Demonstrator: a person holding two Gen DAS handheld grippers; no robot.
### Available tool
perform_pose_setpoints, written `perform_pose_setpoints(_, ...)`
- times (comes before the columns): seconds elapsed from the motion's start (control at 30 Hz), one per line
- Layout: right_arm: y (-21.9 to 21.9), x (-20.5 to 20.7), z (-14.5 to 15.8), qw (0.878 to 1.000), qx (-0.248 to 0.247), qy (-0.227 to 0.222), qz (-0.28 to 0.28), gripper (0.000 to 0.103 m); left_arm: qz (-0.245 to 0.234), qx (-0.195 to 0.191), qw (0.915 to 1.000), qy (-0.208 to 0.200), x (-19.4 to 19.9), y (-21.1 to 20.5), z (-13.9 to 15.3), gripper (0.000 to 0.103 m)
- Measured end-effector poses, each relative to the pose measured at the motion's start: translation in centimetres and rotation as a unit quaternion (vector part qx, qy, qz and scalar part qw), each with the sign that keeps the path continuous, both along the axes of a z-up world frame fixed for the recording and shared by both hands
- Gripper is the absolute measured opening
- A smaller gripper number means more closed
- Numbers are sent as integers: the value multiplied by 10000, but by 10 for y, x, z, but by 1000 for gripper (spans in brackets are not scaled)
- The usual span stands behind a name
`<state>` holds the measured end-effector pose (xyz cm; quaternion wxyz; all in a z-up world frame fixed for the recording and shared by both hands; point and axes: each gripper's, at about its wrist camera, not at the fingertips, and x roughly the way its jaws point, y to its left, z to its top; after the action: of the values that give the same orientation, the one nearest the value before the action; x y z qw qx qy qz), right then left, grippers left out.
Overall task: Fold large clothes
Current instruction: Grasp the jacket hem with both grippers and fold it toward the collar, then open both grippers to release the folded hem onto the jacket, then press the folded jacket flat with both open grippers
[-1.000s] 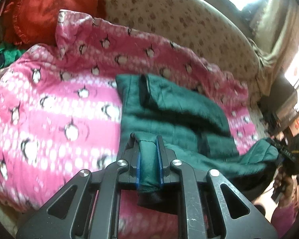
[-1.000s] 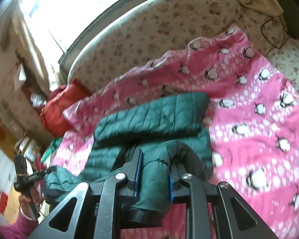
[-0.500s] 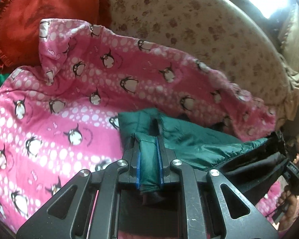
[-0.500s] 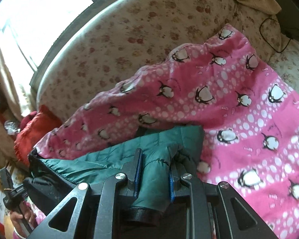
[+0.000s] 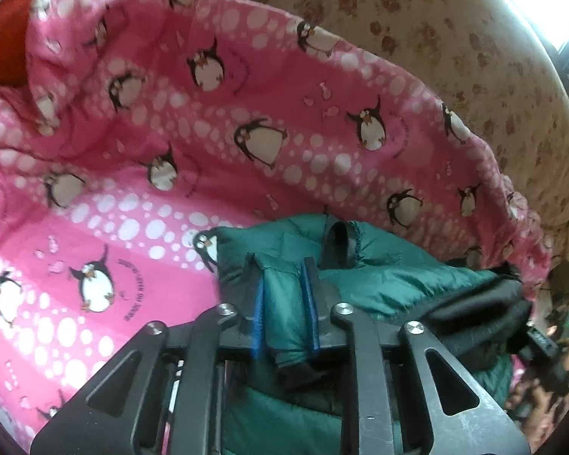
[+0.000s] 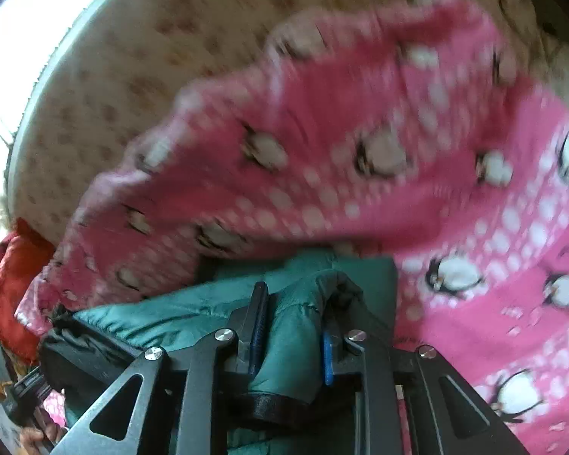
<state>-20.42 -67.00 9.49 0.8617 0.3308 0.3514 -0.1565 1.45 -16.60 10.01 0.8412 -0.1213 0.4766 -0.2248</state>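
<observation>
We see one dark green quilted puffer jacket [image 5: 390, 276] on one pink penguin-print fleece blanket [image 5: 140, 174]. Its folds sit between both opening grippers, left gripper [image 5: 284, 284] and right gripper [image 6: 296, 318], at six o'clock.

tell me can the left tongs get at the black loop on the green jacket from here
Probably yes: the black loop sits just beyond the left tongs, nothing covering it, though green jacket fabric fills the opening jaws.

Raised pink blanket [image 5: 216, 159] fold just beyond jacket [image 5: 390, 276]
</observation>
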Motion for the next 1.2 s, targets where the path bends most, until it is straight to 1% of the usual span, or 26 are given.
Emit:
perform_pose_setpoints(0.1,-1,-6,6,9997,13,-233,-1,35,-133,-501,9984,231,3,16,3,33)
perform_pose_setpoints(0.13,-2,-8,9,9997,-4,-251,7,36,-106,-646,9975,255,2,23,7,46)
perform_pose_setpoints(0.17,-1,-11,15,9995,-18,-301,12,39,-4,-686,9974,196,-1,30,11,56)
perform_pose_setpoints(0.2,0,-17,22,9992,-23,-395,-3,44,152,-737,9972,35,-6,39,19,70)
perform_pose_setpoints(0.23,3,-20,28,9989,-38,-462,-20,48,215,-817,9964,-91,-10,46,24,71)
perform_pose_setpoints(0.27,6,-24,34,9986,-86,-524,-21,59,215,-859,9960,-151,-14,50,28,71)
perform_pose_setpoints(0.3,12,-30,43,9979,-299,-579,-45,67,187,-846,9961,-169,-18,52,32,71)
perform_pose_setpoints(0.4,28,-38,67,9935,-943,-626,-132,68,165,-658,9974,-252,-33,52,36,71)
perform_pose_setpoints(0.43,33,-40,72,9927,-979,-696,-74,68,167,-517,9981,-294,-41,47,35,71)
perform_pose_setpoints(0.47,42,-39,76,9919,-989,-794,107,68,162,-436,9984,-317,-44,44,33,71)
perform_pose_setpoints(0.53,64,-25,78,9901,-1089,-682,559,68,158,-164,9990,-377,-53,31,25,71)
perform_pose_setpoints(0.57,82,-12,76,9871,-1234,-526,874,68,156,24,9991,-397,-58,21,19,71)
perform_pose_setpoints(0.6,101,1,73,9823,-1399,-394,1178,68,165,131,9990,-401,-59,16,12,71)
perform_pose_setpoints(0.67,129,21,66,9729,-1647,-224,1607,68,225,544,9975,-380,-61,3,-2,71)
perform_pose_setpoints(0.73,156,47,54,9625,-1802,20,2026,68,219,838,9955,-382,-59,-5,-13,71)
perform_pose_setpoints(0.8,174,71,40,9541,-1978,215,2241,68,183,1044,9934,-444,-55,-10,-22,71)
perform_pose_setpoints(0.87,184,96,21,9460,-2231,523,2292,68,191,1087,9926,-501,-52,-9,-27,72)
perform_pose_setpoints(0.9,183,107,9,9450,-2291,711,2222,68,198,1047,9931,-500,-49,-8,-29,72)
perform_pose_setpoints(0.93,181,113,2,9476,-2232,785,2147,68,202,978,9939,-473,-46,-7,-32,73)
perform_pose_setpoints(0.97,176,120,-7,9511,-2131,830,2076,68,201,941,9944,-441,-42,-8,-33,74)
perform_pose_setpoints(1.07,167,132,-24,9554,-2093,905,1877,68,185,852,9957,-328,-35,-9,-33,74)
perform_pose_setpoints(1.13,165,134,-27,9557,-2072,970,1851,68,187,879,9954,-328,-36,-10,-31,74)
perform_pose_setpoints(1.2,165,132,-22,9550,-2092,1019,1842,68,179,926,9949,-343,-38,-10,-32,74)
